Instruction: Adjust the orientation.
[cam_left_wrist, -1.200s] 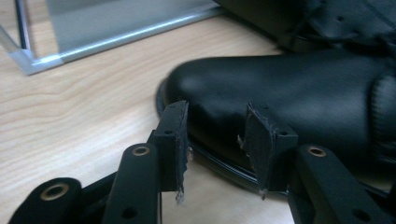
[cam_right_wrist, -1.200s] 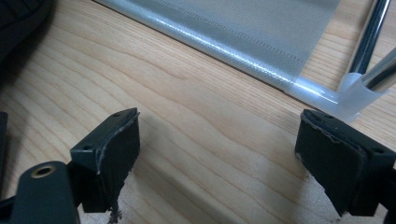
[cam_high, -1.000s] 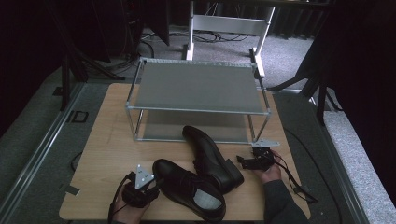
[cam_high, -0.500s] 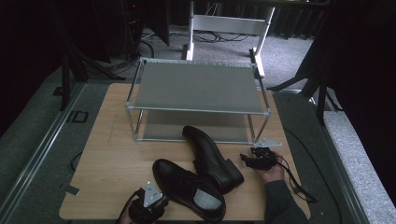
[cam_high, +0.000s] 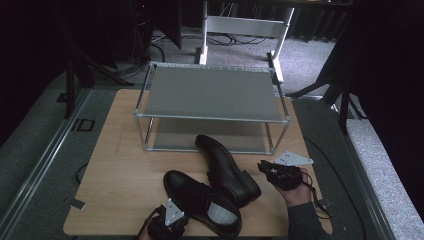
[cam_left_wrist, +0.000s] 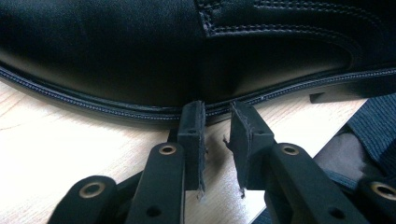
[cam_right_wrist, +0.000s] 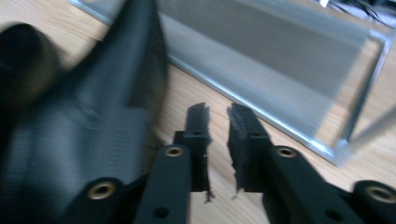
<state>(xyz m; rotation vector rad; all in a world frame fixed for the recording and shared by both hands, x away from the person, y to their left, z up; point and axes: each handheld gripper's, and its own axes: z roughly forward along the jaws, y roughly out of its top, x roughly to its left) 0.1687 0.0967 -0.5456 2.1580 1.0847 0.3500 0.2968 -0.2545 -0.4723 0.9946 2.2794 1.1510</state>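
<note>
Two black leather shoes lie on the wooden table. The near shoe points left and the far shoe points toward the rack. My left gripper is at the table's near edge. Its shut tips touch the near shoe's sole seam with nothing between them. My right gripper hovers just right of the far shoe's heel. Its jaws have just been closing and stand nearly together, empty, with the far shoe blurred on their left.
A two-tier metal rack stands at the back of the table, and its lower shelf edge lies ahead of my right gripper. A white frame and cables sit on the floor beyond it. Bare wood lies left of the shoes.
My left gripper slid right along the near shoe toward the table's front edge. My right gripper closed its jaws and lifted away beside the far shoe's heel.
</note>
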